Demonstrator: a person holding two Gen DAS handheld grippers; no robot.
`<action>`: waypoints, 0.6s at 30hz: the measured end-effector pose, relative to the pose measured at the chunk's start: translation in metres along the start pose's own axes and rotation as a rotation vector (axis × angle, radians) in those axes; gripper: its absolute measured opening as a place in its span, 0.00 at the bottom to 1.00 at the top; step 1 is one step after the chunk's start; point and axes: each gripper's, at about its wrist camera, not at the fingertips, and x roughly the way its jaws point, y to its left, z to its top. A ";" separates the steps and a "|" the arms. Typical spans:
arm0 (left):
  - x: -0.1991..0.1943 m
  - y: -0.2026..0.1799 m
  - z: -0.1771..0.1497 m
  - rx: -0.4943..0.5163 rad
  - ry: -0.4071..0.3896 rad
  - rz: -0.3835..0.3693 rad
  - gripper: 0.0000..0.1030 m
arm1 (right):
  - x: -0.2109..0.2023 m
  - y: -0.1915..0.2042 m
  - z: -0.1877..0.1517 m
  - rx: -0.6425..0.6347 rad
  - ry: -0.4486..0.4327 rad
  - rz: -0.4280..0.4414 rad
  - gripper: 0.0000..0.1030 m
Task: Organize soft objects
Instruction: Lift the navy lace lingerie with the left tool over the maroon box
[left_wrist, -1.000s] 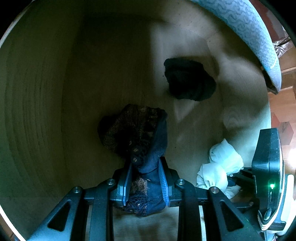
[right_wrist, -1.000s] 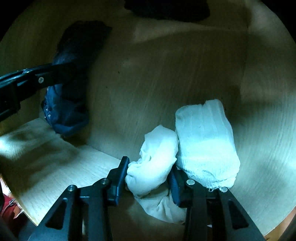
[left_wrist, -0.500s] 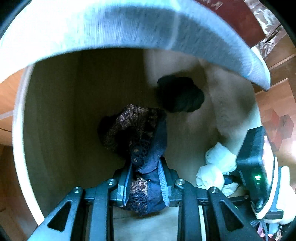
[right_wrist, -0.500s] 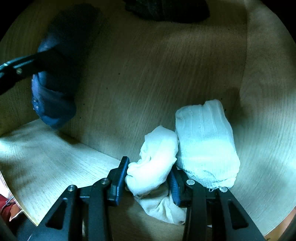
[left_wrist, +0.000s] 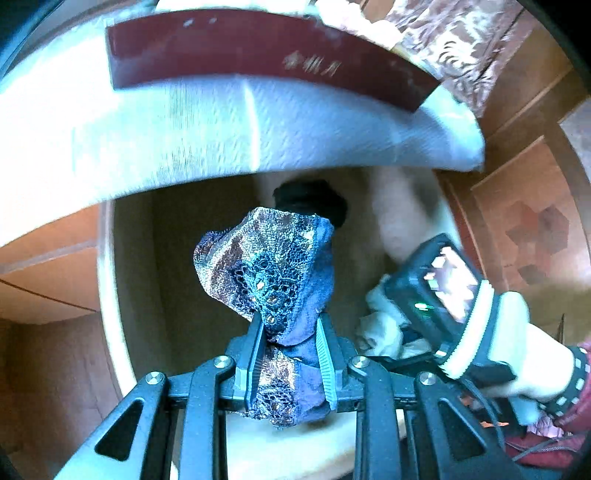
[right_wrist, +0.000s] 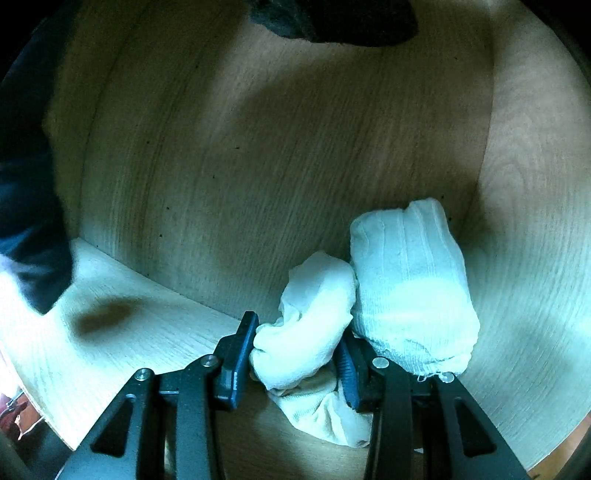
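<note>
My left gripper (left_wrist: 288, 328) is shut on a navy and bronze lace garment (left_wrist: 269, 266), held up above the wooden drawer (left_wrist: 110, 280). A black bundle (left_wrist: 314, 201) lies at the drawer's back. My right gripper (right_wrist: 295, 345) is shut on a soft white sock bundle (right_wrist: 310, 310) low in the drawer's right front corner. A second, ribbed white bundle (right_wrist: 410, 284) lies right beside it, touching. The right gripper body (left_wrist: 439, 291) and a gloved hand (left_wrist: 517, 354) show in the left wrist view. The black bundle (right_wrist: 332, 18) sits at the top edge of the right wrist view.
A pale blue patterned cushion or mattress edge (left_wrist: 221, 136) overhangs the drawer, with a dark red band (left_wrist: 258, 51) above it. Wood cabinet fronts (left_wrist: 44, 277) lie left and parquet floor (left_wrist: 535, 229) right. The drawer's front board (right_wrist: 110, 314) is at lower left.
My left gripper has risen out of the drawer with the lace garment, so the cushion edge and room have come into view. The right gripper has stayed still on the white bundle.
</note>
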 end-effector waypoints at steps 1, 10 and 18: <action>-0.009 -0.001 -0.002 0.005 -0.012 -0.011 0.25 | 0.000 0.000 0.000 0.000 0.000 0.000 0.40; -0.063 0.005 0.016 0.020 -0.102 -0.062 0.25 | 0.000 0.000 0.000 -0.001 0.000 0.000 0.40; -0.106 -0.032 0.064 0.083 -0.214 -0.142 0.25 | 0.001 0.000 0.000 -0.001 -0.001 0.001 0.40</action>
